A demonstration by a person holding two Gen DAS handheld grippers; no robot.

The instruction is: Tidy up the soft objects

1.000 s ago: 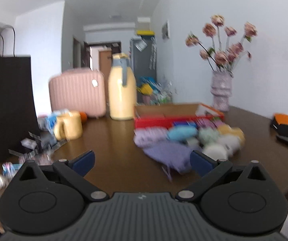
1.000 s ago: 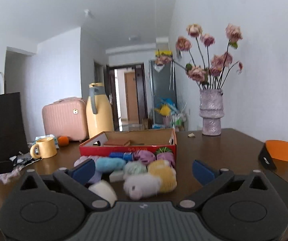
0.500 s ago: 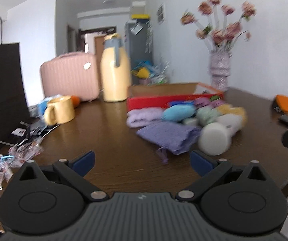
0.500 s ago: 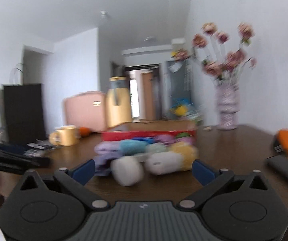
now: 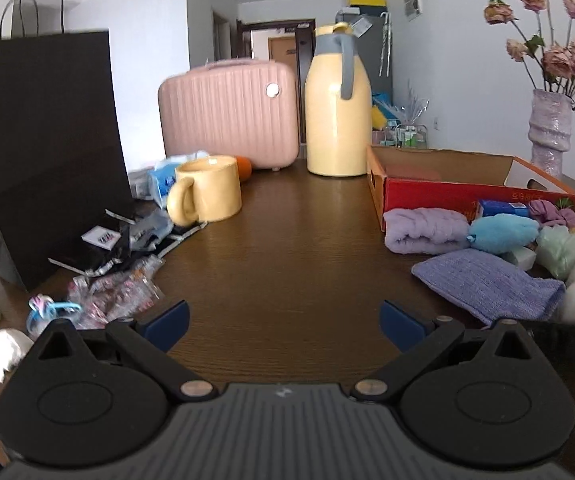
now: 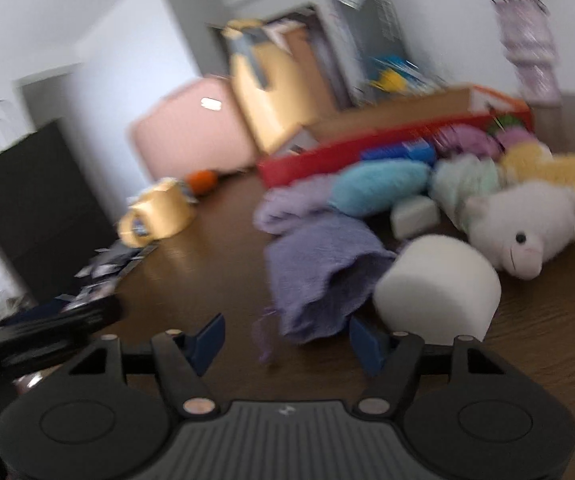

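A pile of soft things lies on the brown table in front of a red cardboard box [image 5: 459,184] [image 6: 367,136]: a purple knit cloth [image 6: 319,272] [image 5: 487,284], a rolled lilac towel [image 5: 423,230], a blue plush [image 6: 379,186] [image 5: 503,232], a white foam cylinder [image 6: 439,284], a white plush animal [image 6: 523,224], and pale green and yellow yarn. My right gripper [image 6: 285,338] is open and empty, tilted, with its fingertips either side of the purple cloth's near edge. My left gripper [image 5: 283,320] is open and empty over bare table, left of the pile.
A yellow mug [image 5: 209,190], a yellow thermos jug [image 5: 337,108], a pink case [image 5: 227,114], a black paper bag [image 5: 43,144] and loose wrappers [image 5: 115,288] stand on the left. A vase of dried roses [image 5: 549,128] stands at the back right.
My right gripper has dropped and tilted towards the purple cloth, which now fills the view between its fingers. My left gripper has swung left, so the pile sits at the right edge.
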